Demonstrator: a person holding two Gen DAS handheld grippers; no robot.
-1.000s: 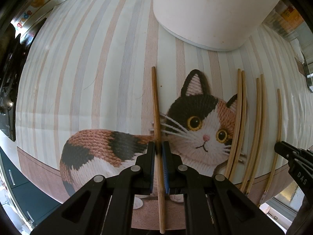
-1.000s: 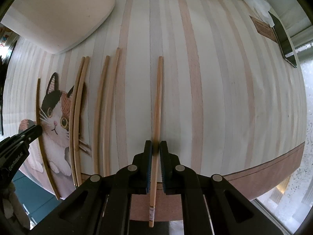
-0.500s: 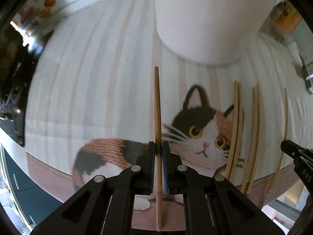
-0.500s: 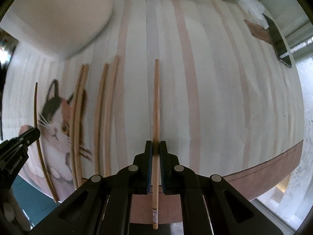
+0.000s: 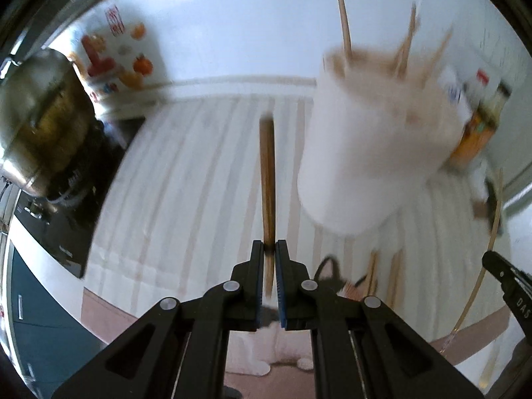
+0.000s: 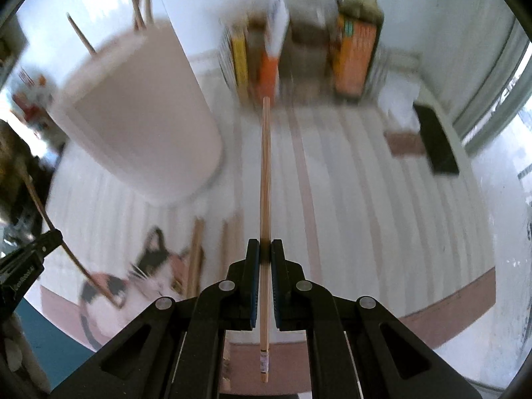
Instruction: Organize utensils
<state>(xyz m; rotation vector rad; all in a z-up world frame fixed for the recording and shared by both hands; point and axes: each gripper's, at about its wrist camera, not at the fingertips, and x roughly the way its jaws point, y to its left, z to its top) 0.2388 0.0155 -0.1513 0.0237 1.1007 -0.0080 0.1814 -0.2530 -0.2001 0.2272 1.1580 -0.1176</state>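
Note:
My left gripper is shut on a brown chopstick that sticks out ahead of it, lifted off the striped cat mat. My right gripper is shut on a paler chopstick, also in the air. The white utensil cup stands to the right of the left gripper, blurred, with several chopsticks upright in it. In the right wrist view the cup is at the upper left. Several chopsticks still lie on the mat by the cat picture.
A metal pot sits on a dark stove at the far left. Boxes and bottles line the back wall. A black flat object lies at the right on the mat. The mat's brown border marks its near edge.
Both grippers have risen with their chopsticks and tipped up, so the cup's rim and the back wall have come into view. The mat and the cat picture dropped lower in both views.

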